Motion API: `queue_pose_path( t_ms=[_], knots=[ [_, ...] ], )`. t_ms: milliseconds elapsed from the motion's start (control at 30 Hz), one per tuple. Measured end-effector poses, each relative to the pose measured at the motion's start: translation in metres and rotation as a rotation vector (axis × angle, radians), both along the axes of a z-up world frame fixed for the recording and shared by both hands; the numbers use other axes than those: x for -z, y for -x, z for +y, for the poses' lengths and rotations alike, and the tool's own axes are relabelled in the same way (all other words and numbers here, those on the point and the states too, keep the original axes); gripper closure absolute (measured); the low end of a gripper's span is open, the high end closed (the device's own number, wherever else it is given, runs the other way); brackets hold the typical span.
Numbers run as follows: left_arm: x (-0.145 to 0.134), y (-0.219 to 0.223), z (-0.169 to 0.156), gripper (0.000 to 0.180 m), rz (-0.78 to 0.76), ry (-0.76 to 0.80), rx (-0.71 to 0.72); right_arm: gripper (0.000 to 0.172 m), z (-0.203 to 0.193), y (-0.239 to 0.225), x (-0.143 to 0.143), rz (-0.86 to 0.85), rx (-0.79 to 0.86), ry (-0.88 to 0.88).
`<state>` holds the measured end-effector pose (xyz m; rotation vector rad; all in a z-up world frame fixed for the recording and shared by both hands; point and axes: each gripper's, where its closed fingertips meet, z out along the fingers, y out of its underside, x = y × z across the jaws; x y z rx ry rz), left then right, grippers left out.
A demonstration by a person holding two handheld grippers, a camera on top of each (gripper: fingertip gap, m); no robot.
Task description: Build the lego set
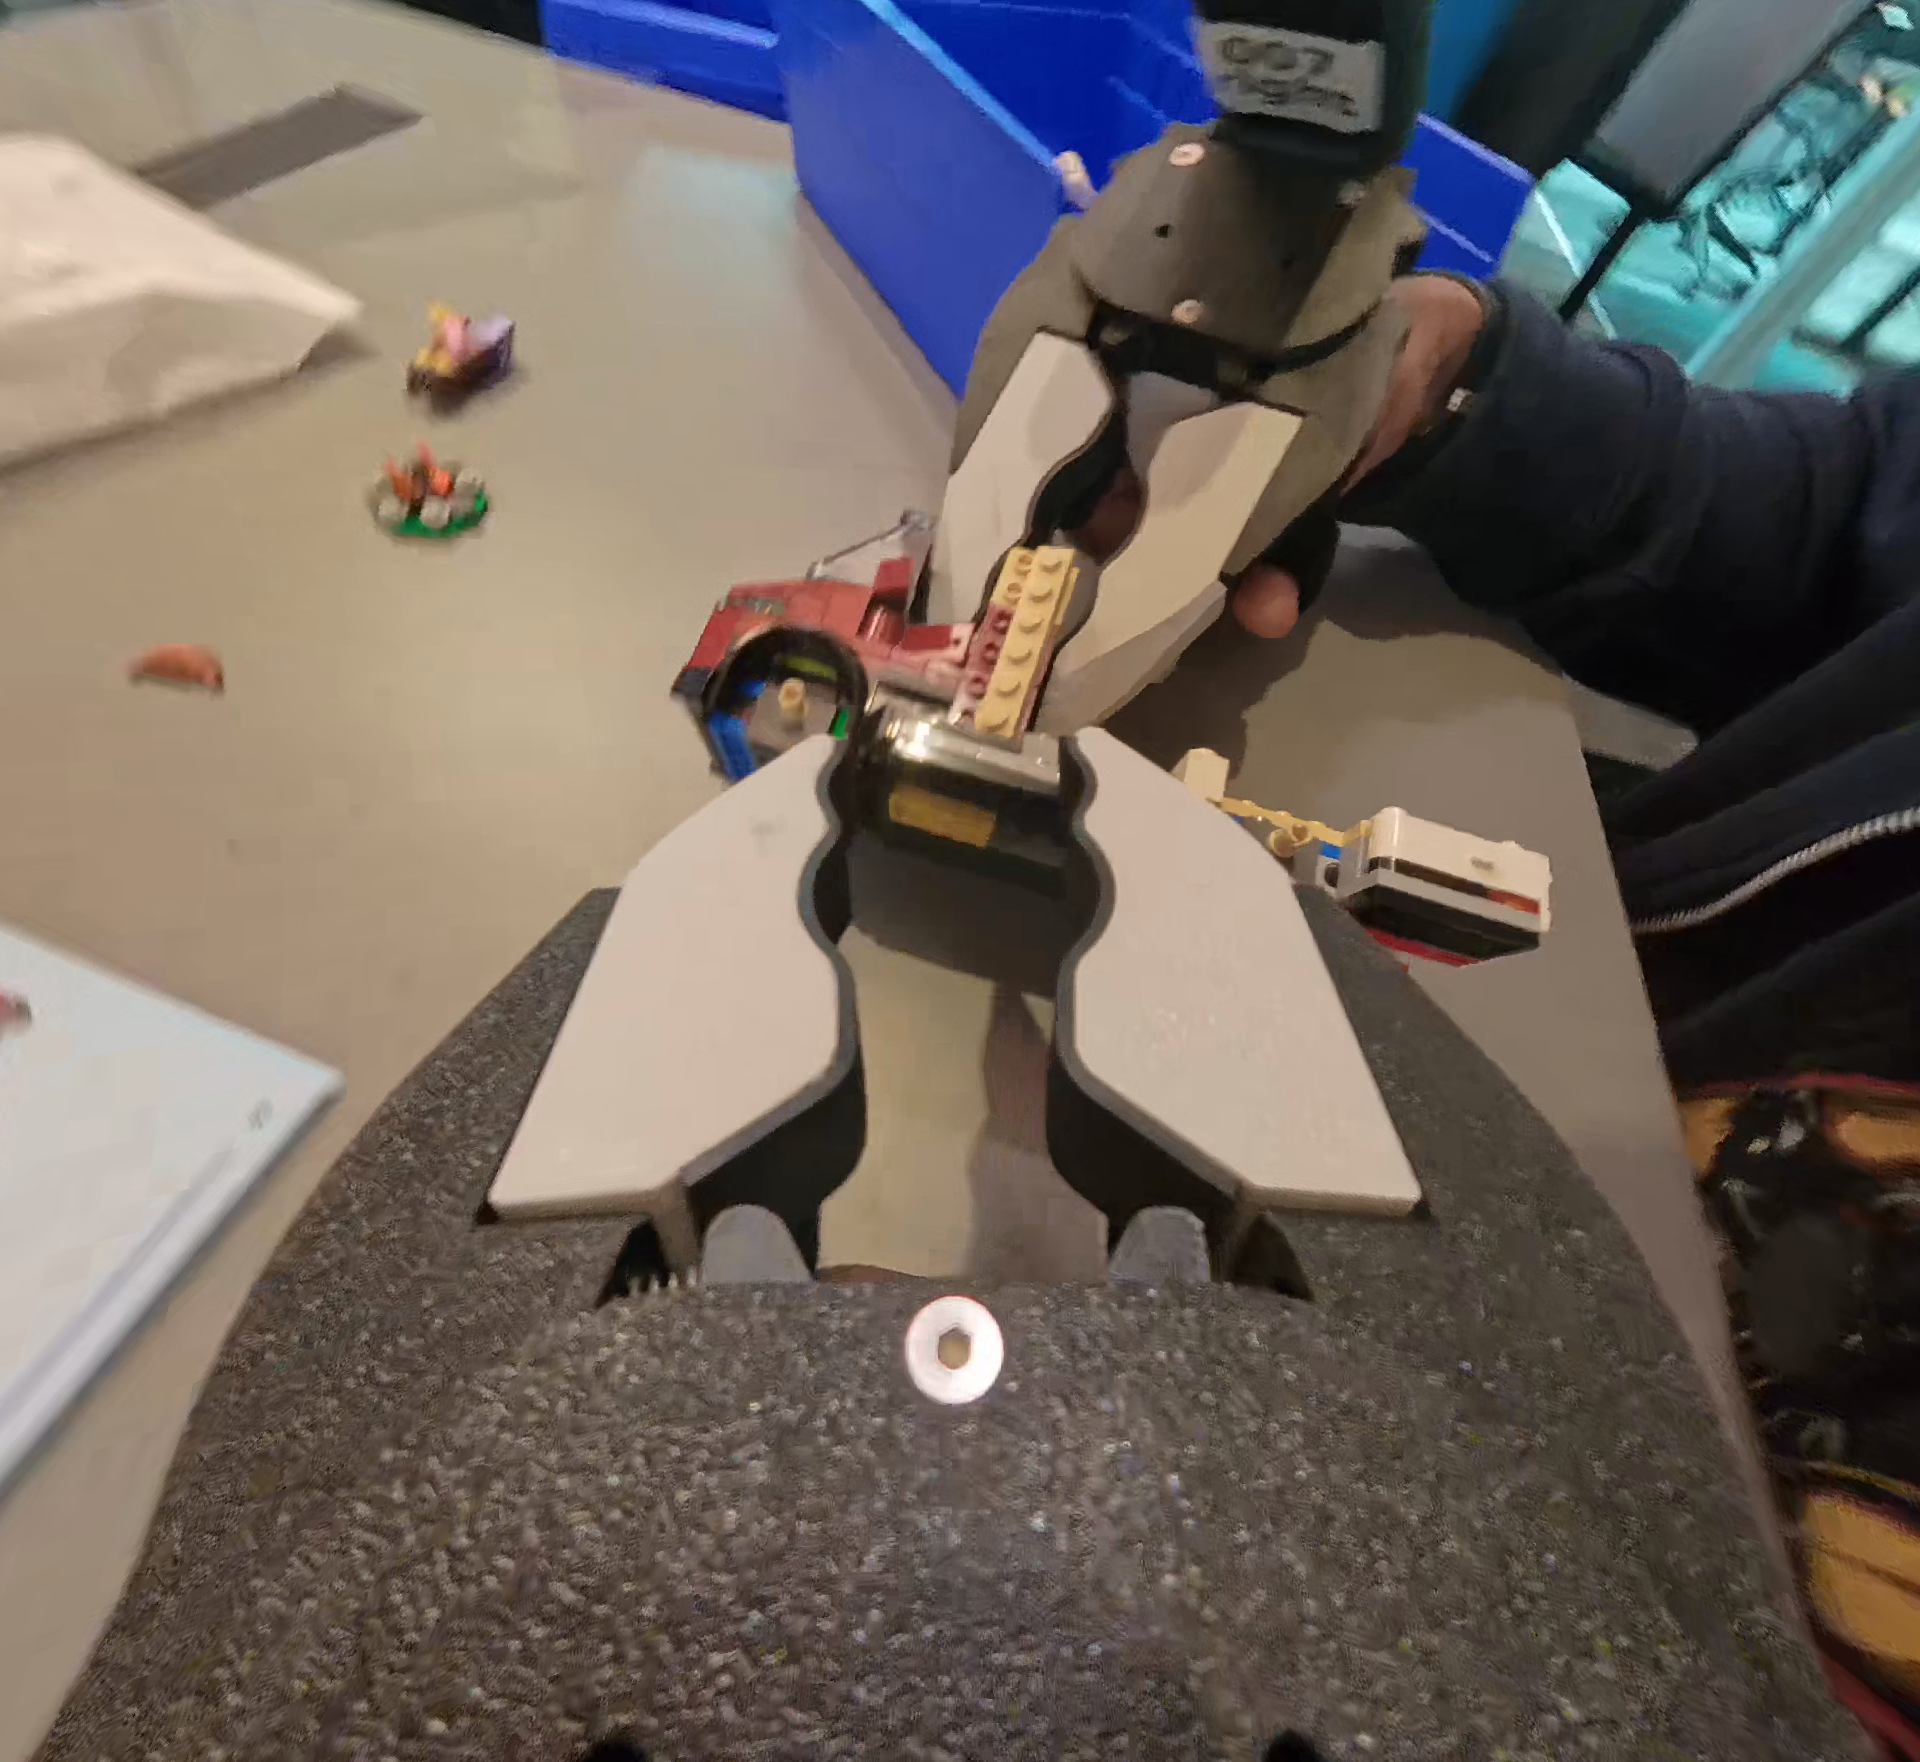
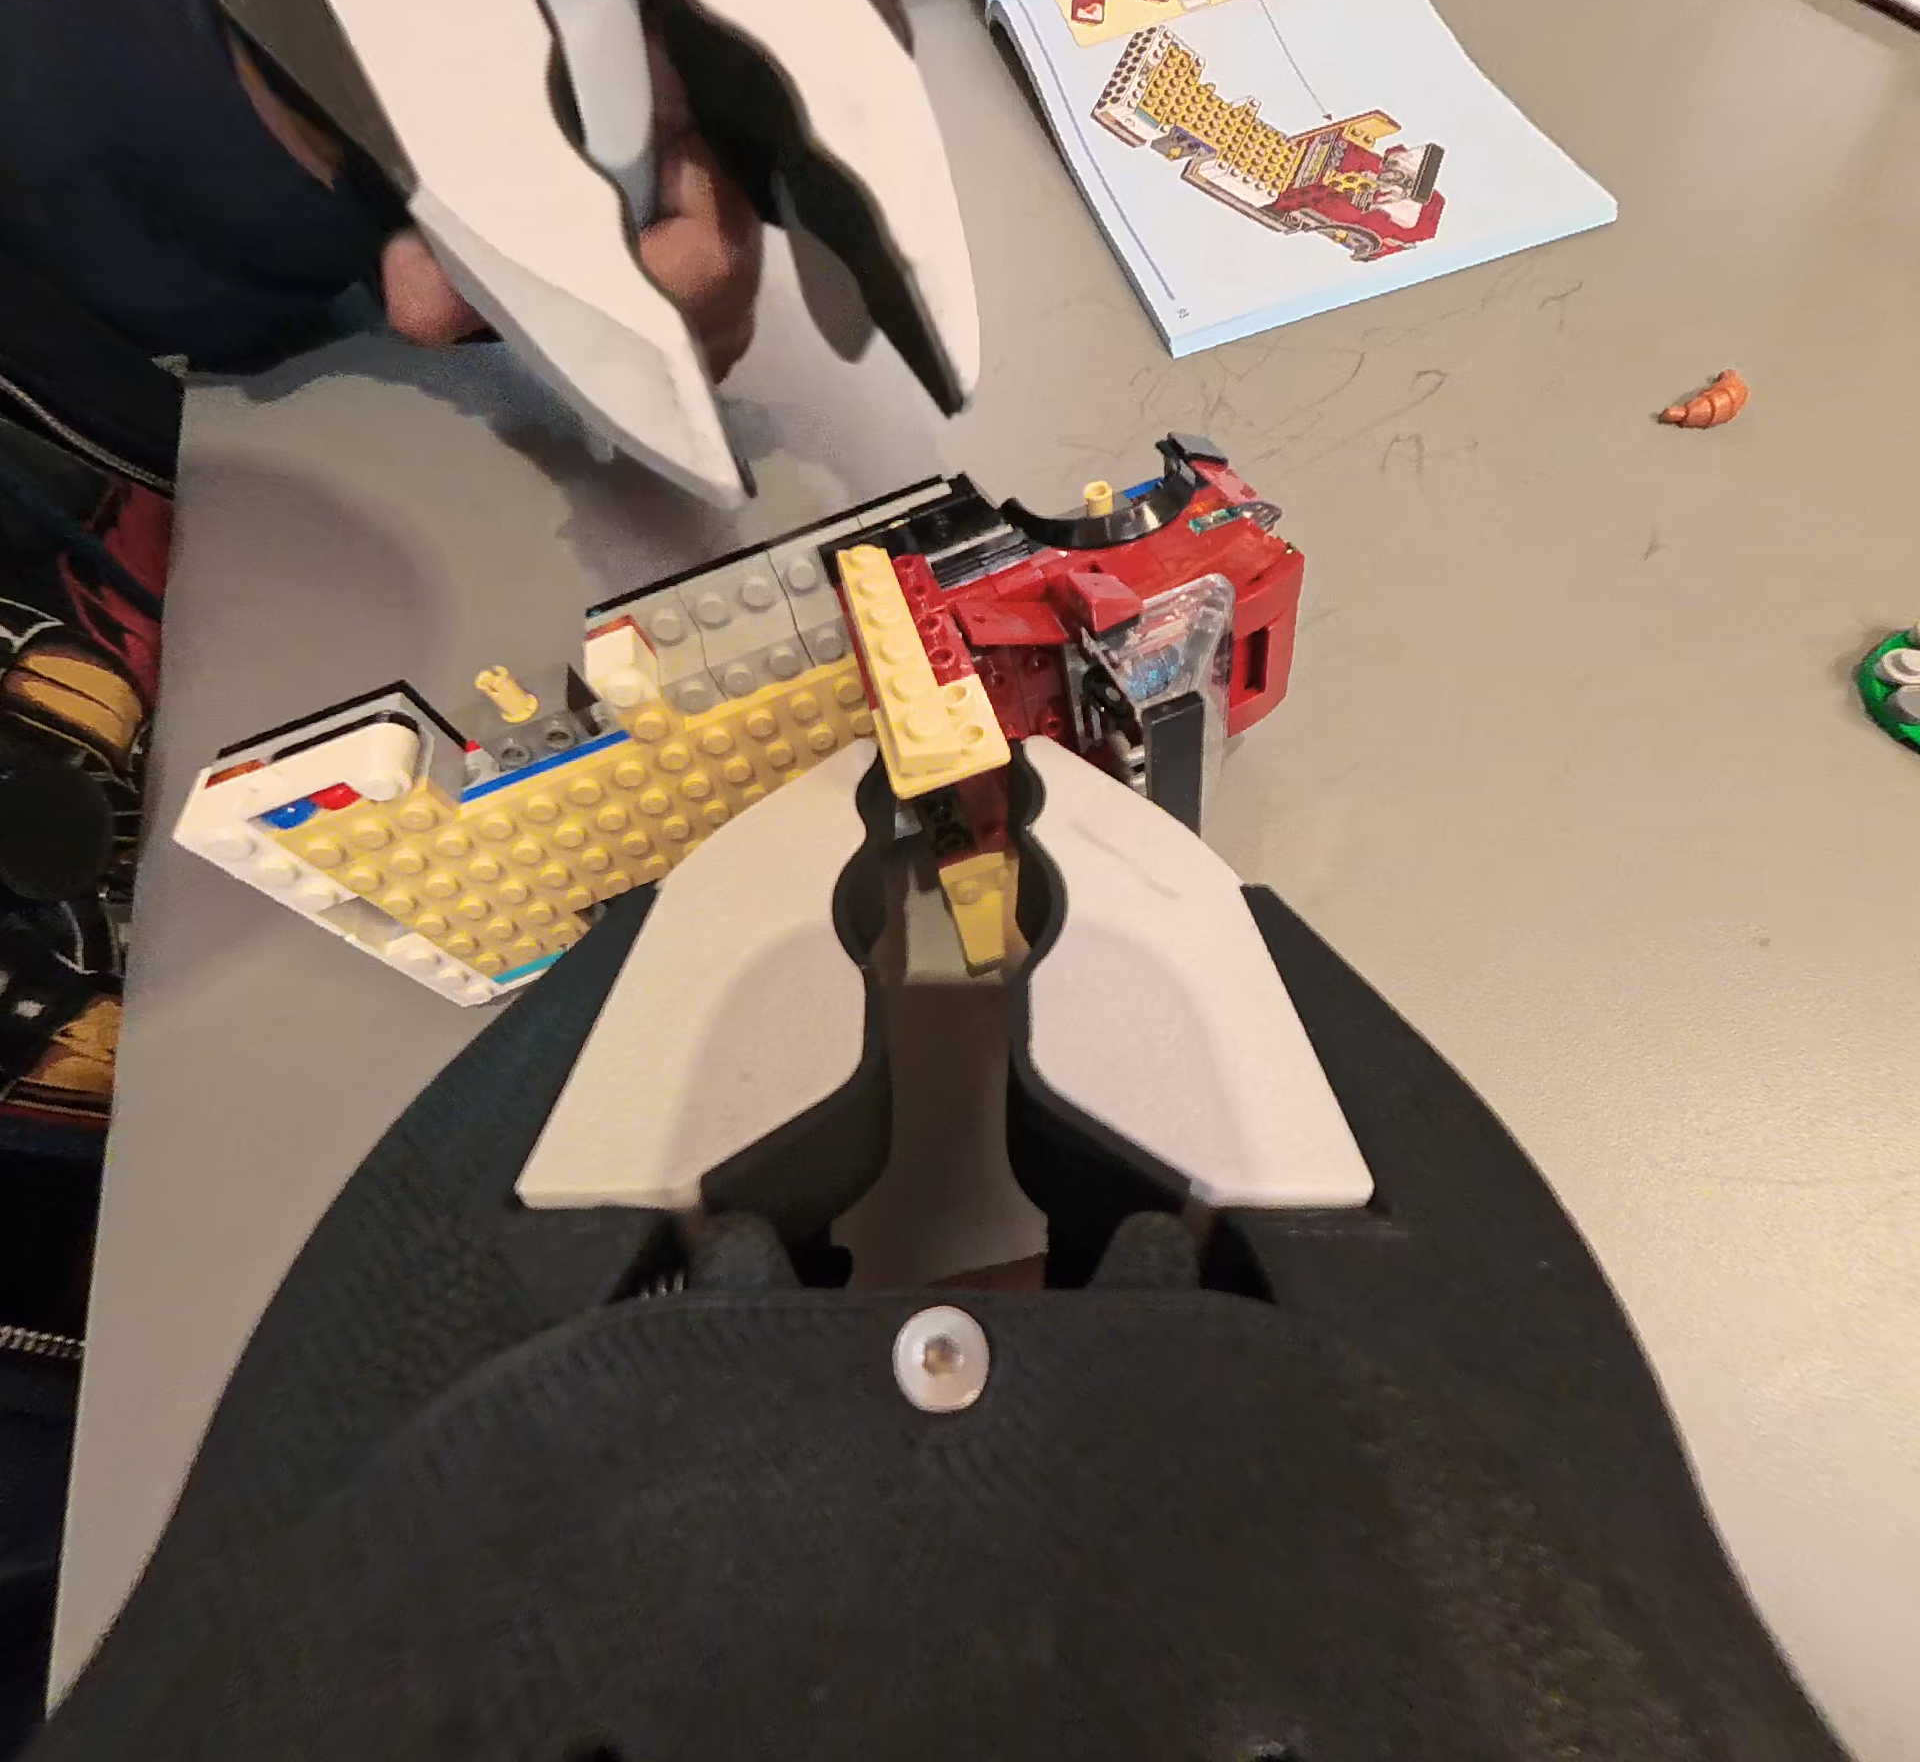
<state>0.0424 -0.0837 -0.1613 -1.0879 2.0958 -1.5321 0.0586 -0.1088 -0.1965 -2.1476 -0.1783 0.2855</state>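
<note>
A long brick vehicle model lies on the grey table, with a tan studded deck (image 2: 582,808), a dark red cab (image 2: 1143,590) and a white end. My right gripper (image 2: 951,767) is shut on a tan and dark red plate piece (image 2: 914,684) that lies across the model where deck meets cab. The left wrist view shows the same grasp from the front (image 1: 1023,632). My left gripper (image 1: 951,756) is open, with a black and grey part of the model (image 1: 966,798) between its tips. In the right wrist view the left gripper (image 2: 842,434) hovers above the model's far side without touching it.
An open instruction booklet (image 2: 1299,123) lies beyond the model. Blue bins (image 1: 883,50) stand at the back and a white bag (image 1: 125,289) at far left. Small builds (image 1: 457,346) (image 1: 426,491) and an orange piece (image 2: 1709,398) lie loose. A person's dark sleeve (image 1: 1662,507) is at the right.
</note>
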Motion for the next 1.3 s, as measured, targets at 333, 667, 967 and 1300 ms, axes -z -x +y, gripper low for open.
queue_pose_path(
  t_ms=[333,667,967,1300],
  knots=[
    [0.021,0.010,-0.024,0.117,0.417,0.259,-0.133,0.152,0.003,0.002,0.004,-0.011,0.033,0.025],
    [0.029,0.013,-0.016,0.122,0.462,0.102,-0.153,0.151,0.013,0.012,0.007,0.045,0.204,0.053],
    [0.029,0.038,0.007,0.124,0.486,-0.144,-0.202,0.149,0.032,0.034,0.007,0.119,0.363,0.055],
    [0.031,0.051,0.022,0.127,0.525,-0.247,-0.082,0.144,0.019,0.048,0.008,0.080,0.310,0.059]
  ],
)
